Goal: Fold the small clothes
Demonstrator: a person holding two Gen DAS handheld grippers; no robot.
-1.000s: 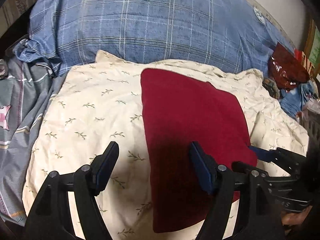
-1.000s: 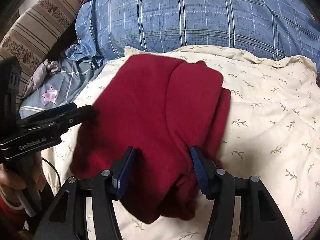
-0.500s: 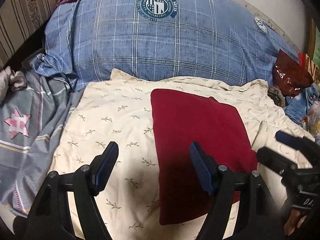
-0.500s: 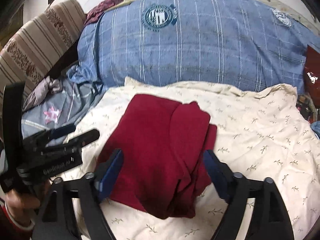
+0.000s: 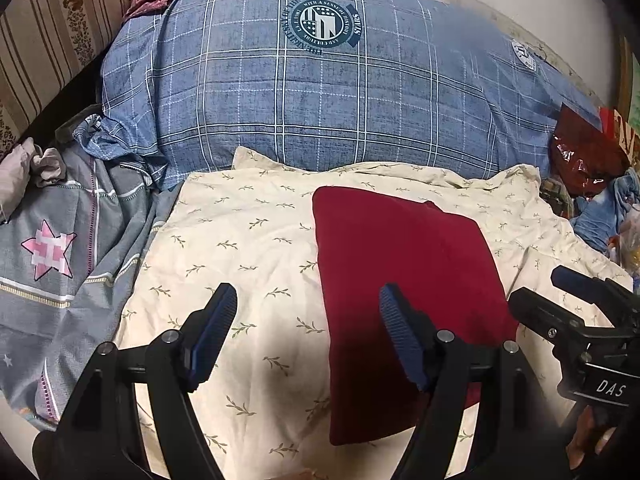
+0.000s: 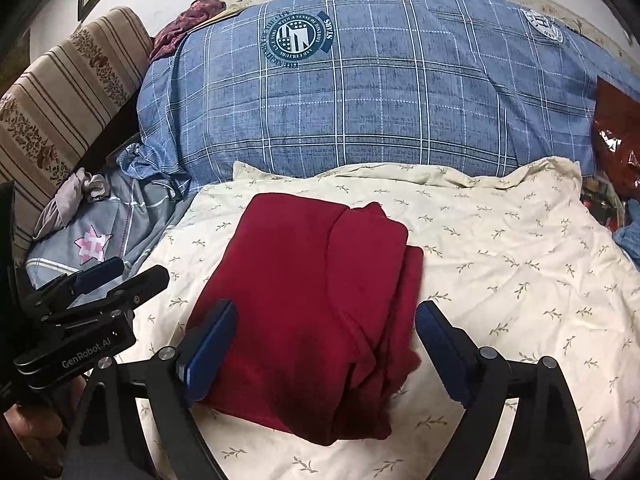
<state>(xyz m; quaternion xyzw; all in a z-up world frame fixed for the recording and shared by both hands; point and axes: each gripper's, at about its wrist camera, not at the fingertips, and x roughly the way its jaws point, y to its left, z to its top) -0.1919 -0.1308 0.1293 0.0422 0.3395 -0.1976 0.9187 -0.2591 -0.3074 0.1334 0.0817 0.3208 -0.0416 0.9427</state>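
Left gripper (image 5: 308, 332): jaws apart, nothing between the blue pads, pointed forward and downward; seen from the right wrist view at the left edge (image 6: 120, 276), gripped from below by a hand (image 6: 28, 428).
Right gripper (image 6: 326, 344): jaws wide apart, pads clear of any contact, angled downward; visible in the left wrist view at the right edge (image 5: 560, 288), fingers (image 5: 588, 436) wrapped beneath it.
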